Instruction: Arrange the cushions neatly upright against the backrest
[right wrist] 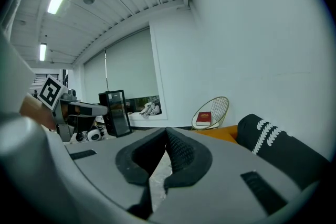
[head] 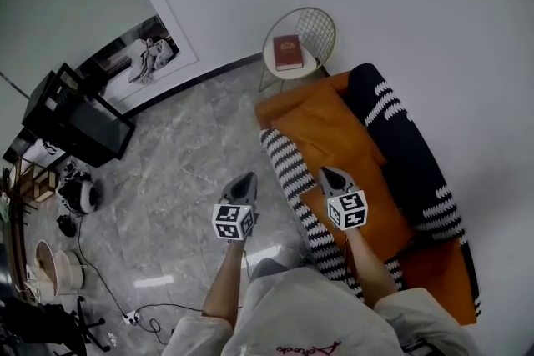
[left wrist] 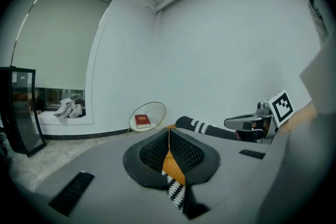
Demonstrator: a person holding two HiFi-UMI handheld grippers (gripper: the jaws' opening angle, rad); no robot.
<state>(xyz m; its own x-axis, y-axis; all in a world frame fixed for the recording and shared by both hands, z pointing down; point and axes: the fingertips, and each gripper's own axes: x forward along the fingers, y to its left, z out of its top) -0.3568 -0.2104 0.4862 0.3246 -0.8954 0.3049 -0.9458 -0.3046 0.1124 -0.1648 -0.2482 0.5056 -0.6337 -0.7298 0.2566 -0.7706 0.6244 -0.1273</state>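
Honestly the job looks barely started to me. The black-and-white striped cushion [head: 294, 179] is stretched along the front edge of the orange sofa [head: 325, 125], well away from the backrest. From this angle I can't tell if it's flat on the seat or sliding off the edge. The dark cushion with white leaf marks [head: 400, 137] already runs along the back edge by the wall, though I can't say whether it's properly upright or just slumped there. So I'd guess the striped one has to be carried across and stood up, and the dark one maybe straightened. The left gripper [head: 242, 183] hangs over the floor just off the front edge, and the right gripper [head: 336, 179] is over the seat beside the striped cushion. Both have their jaws pressed together with nothing in them. For writing, the red book [head: 288, 52] on the wire chair [head: 313, 29] is too small to read, and the red script on the person's shirt [head: 307, 348] is cut off.
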